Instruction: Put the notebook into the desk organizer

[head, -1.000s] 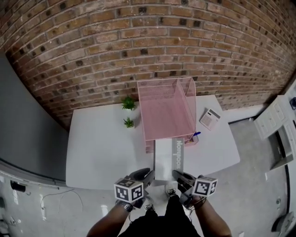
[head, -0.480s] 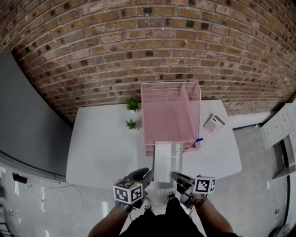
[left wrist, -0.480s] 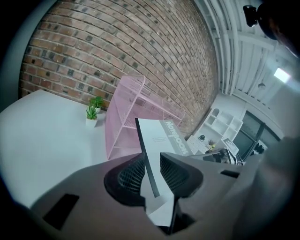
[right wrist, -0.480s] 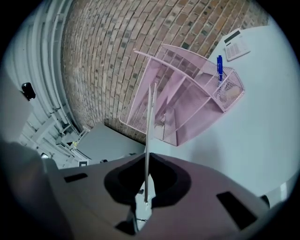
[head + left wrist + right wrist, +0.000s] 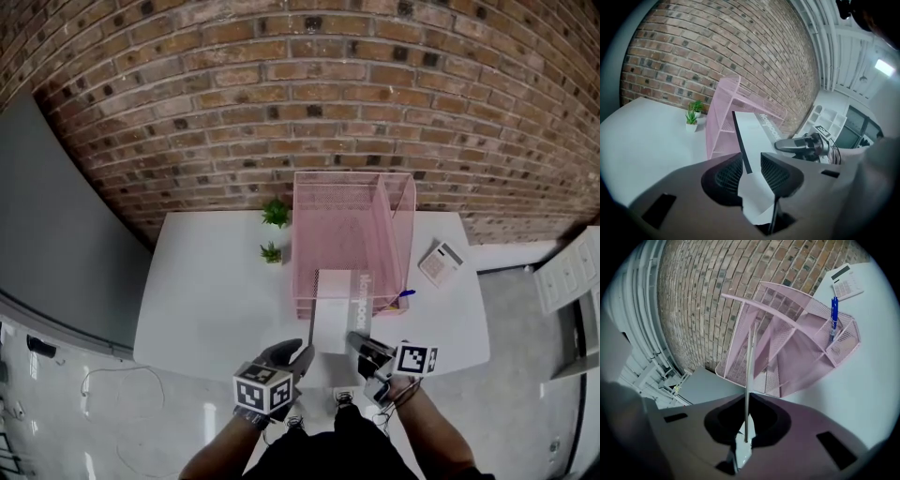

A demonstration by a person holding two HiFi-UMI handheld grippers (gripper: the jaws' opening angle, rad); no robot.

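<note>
My left gripper [image 5: 298, 354] and right gripper [image 5: 362, 344] grasp the notebook [image 5: 337, 305]; the left jaws have just eased wider around it. Its far end reaches the organizer [image 5: 349, 225] at 12 o'clock, so sliding it in remains.

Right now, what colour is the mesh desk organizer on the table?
Pink, all over; the desk organizer shows best in the right gripper view.
</note>
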